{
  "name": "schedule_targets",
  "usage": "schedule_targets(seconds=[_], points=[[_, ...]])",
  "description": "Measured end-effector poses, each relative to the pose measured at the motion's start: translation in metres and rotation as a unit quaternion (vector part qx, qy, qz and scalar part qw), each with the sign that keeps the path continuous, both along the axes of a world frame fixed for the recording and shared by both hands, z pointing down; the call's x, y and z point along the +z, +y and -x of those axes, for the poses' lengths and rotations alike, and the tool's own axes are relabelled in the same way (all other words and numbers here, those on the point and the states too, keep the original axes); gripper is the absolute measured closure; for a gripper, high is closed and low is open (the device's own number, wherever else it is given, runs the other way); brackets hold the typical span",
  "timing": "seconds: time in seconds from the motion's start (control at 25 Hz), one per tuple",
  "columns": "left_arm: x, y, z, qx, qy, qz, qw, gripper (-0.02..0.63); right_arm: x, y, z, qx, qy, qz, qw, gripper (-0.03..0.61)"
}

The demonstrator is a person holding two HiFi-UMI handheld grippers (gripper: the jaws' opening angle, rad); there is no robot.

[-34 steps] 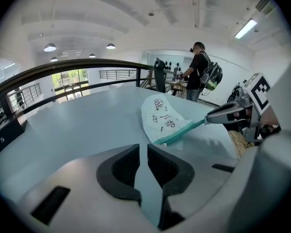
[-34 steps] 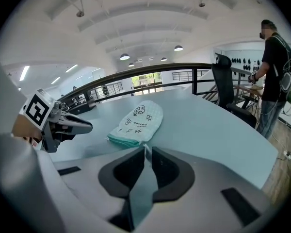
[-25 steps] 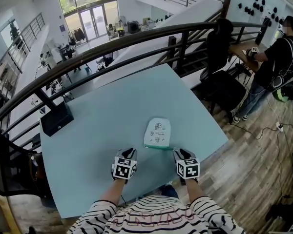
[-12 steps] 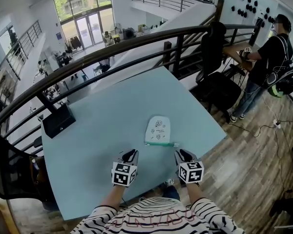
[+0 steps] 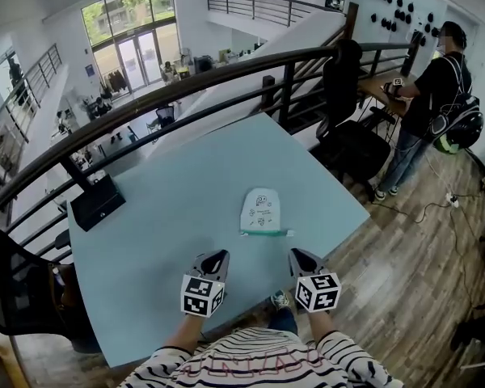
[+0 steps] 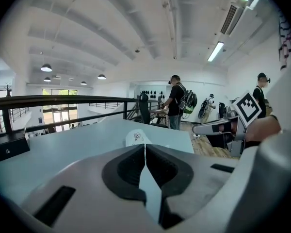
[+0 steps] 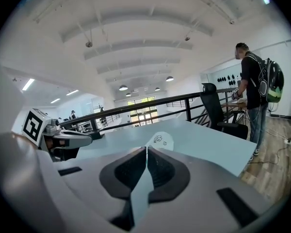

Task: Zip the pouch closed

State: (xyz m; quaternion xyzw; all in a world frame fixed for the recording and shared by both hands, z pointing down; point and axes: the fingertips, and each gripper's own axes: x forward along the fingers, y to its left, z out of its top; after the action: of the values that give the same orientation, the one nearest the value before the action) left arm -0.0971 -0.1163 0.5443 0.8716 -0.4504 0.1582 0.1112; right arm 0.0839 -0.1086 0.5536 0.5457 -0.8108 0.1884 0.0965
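The white pouch lies flat on the pale blue table, its teal zipper edge towards me. It shows small past the jaws in both gripper views, as the pouch and the pouch. My left gripper hovers near the front edge, left of the pouch and apart from it, shut and empty. My right gripper is level with it on the right, its jaws closing with nothing between them; the pads meet. In their own views both the left gripper and the right gripper have their jaws together.
A black box sits at the table's far left corner. A dark railing runs behind the table. A black chair and a standing person are to the right, over wooden floor.
Both grippers have pulled back from the pouch's near edge towards me and risen. The pouch stays flat on the table.
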Motion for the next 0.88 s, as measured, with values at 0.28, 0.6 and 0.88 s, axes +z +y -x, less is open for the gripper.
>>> schedule_targets(seconds=[0.28,0.6,0.88], points=[[-0.018,0.025,-0.002,0.015,0.018,-0.02,0.9995,0.586,-0.01,0.029,0.012,0.003,-0.019,-0.006,1.0,0.546],[-0.024,0.043,-0.008,0.023,0.028,-0.033,0.9988,0.587,-0.015,0.049,0.019,0.0,-0.026,-0.011,1.0,0.548],[-0.025,0.054,-0.008,0.017,0.042,-0.032,0.9985,0.588,-0.016,0.059,0.016,0.004,-0.027,-0.013,1.0,0.551]])
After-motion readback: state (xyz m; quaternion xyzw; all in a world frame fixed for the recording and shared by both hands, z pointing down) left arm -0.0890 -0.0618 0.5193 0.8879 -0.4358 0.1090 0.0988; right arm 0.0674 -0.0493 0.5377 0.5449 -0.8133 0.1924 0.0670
